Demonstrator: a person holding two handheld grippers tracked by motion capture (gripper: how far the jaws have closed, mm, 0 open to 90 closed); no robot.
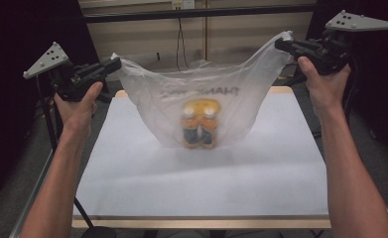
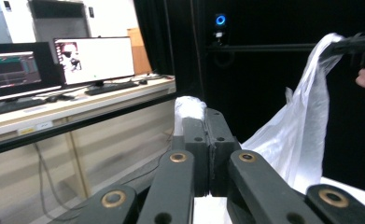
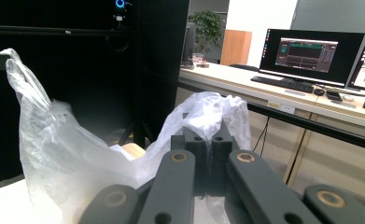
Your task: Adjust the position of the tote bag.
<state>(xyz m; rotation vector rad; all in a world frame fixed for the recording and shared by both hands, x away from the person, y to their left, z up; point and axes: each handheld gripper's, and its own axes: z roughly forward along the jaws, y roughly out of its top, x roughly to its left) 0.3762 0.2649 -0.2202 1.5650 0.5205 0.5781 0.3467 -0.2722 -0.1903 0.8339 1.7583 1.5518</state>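
Our two tongs, left tongs [image 1: 113,64] and right tongs [image 1: 282,43], each pinch one handle of one plastic bag [image 1: 201,106] hanging over the bench [image 1: 132,168], two bottles [image 1: 198,124] inside.

Black left claw [image 1: 113,65], black right claw [image 1: 281,43], grey three-cornered plates, brass-ringed pivots, bare forearms.

Monitors [image 2: 94,58] – keyboard [image 3: 283,84] – plant [image 3: 207,27]

1. 1 translucent plastic bag [image 1: 201,99], stretched across the far middle of the worktop [image 1: 201,183].
2. 2 white-capped bottles [image 1: 199,129] inside it, side by side.
3. 2 claws: left claw [image 1: 113,64], right claw [image 1: 280,43].
4. 2 monitors [image 3: 313,53] far off.
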